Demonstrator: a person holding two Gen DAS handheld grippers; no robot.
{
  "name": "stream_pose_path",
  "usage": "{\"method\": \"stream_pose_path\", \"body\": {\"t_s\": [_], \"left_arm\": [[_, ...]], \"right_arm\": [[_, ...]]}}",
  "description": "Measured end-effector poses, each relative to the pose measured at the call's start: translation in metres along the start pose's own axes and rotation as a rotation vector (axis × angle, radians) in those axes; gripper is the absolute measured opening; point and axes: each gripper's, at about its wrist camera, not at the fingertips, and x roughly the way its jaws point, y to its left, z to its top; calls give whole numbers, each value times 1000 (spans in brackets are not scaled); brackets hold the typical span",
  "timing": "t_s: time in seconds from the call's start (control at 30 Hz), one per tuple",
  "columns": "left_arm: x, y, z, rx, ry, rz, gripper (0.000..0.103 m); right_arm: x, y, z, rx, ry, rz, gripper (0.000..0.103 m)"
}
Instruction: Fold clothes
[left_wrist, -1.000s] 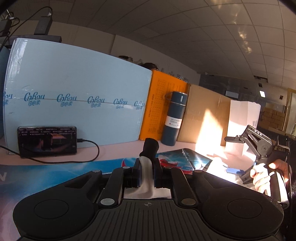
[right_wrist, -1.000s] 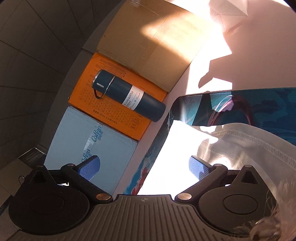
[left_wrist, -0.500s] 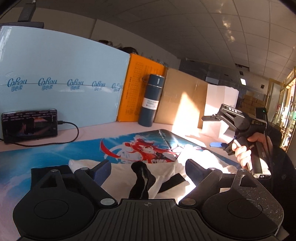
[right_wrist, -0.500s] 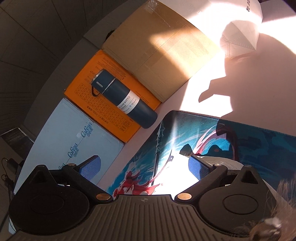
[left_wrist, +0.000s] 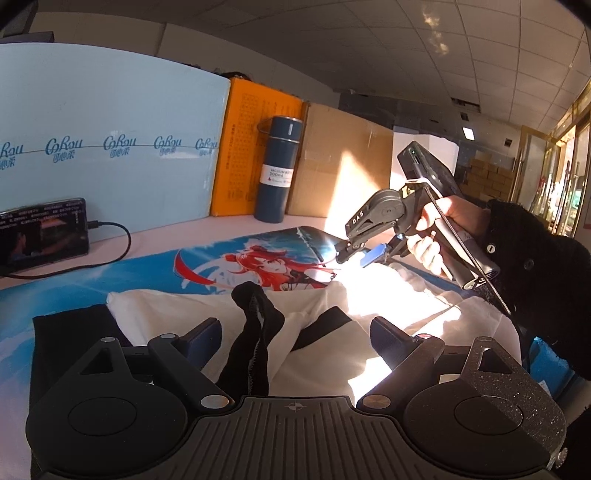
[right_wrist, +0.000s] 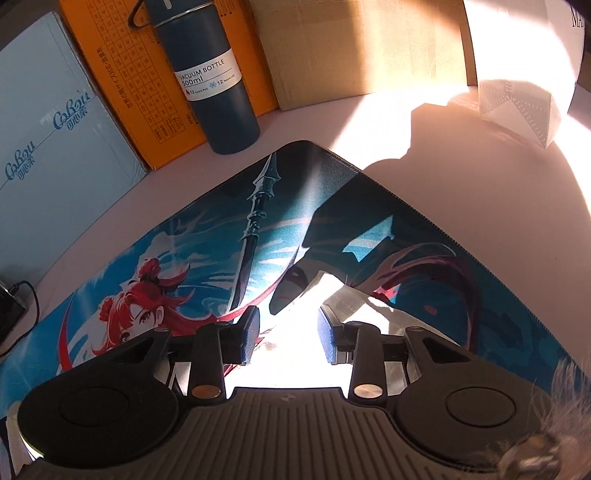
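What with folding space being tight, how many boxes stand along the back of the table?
3: a light blue box on the left, an orange box beside it, a brown cardboard box next. The white thing beyond may be a bag.

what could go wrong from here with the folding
The right claw has just been closing, with nothing visibly between its pads, so it may miss the white garment. The black collar strip stands bunched between the open left claw fingers and could crease into the fold.
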Motion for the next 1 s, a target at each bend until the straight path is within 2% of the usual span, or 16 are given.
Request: {"method": "stream_pose_path", "body": {"t_s": [0.03, 0.1, 0.13, 0.17, 0.23, 0.3, 0.43, 0.57, 0.67, 0.8, 0.93, 1.0], "left_arm": [[-1, 0, 0, 1, -1, 2, 90], [-2, -1, 0, 1, -3, 4, 90], [-2, 0, 0, -1, -2, 4, 90], [-2, 0, 0, -3, -2, 3, 90], [-1, 2, 0, -11, 2, -6, 90], [-1, 3, 0, -17, 5, -12, 90], [1, 4, 0, -23, 10, -14, 90], [1, 4, 0, -30, 8, -14, 90], [1, 5, 0, -34, 8, -16, 90], [2, 2, 0, -13, 15, -14, 90], [3, -3, 6, 16, 21, -20, 90], [4, -6, 10, 30, 19, -32, 91]], "right_arm": [[1, 4, 0, -20, -3, -17, 32], [2, 9, -7, -61, -41, -62, 21], [1, 11, -11, -85, -66, -82, 13], [0, 9, -14, -93, -90, -76, 7], [-5, -3, -17, -50, -109, -27, 4], [-18, -19, -20, 25, -152, 53, 4], [-62, -51, -36, 144, -317, 183, 4], [-91, -81, -65, 263, -396, 274, 4], [-105, -99, -89, 334, -434, 294, 4], [-102, -117, -117, 449, -416, 312, 4], [-105, -127, -131, 500, -437, 320, 10], [-110, -131, -134, 517, -469, 303, 36]]}}
